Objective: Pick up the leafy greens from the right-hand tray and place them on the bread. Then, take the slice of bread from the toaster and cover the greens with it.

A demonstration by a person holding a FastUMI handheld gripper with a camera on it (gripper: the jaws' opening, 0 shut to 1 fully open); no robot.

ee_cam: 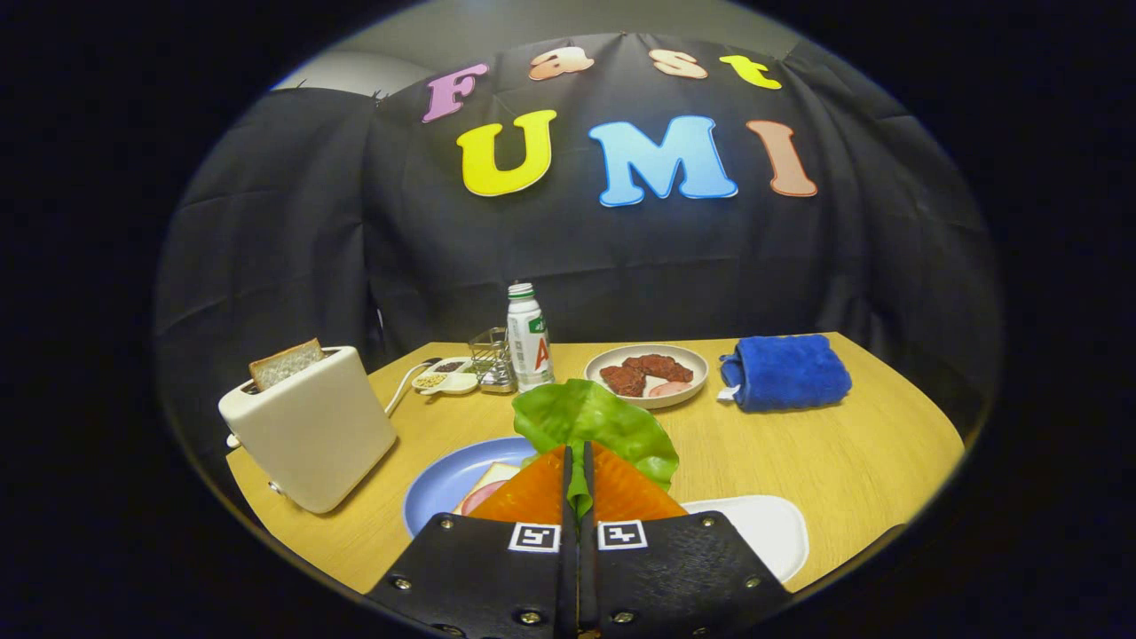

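Pinching the soft, floppy leafy greens (593,424) by their near edge, the tongs (578,461) hold them above the blue plate (444,484); light, easily torn.

Your tongs (578,470) pinched nearly together, both fingers (532,493) pressing stem of leafy greens (593,424) between them. Narrow slit left between fingers, strip of leaf filling it. Fingers run side by side, tapering to shared point. Leaf fans out just beyond fingertips, spreading to both sides. Tongs held level, raised above table (852,453), pointing forward and slightly down. Your hand hidden behind tongs.
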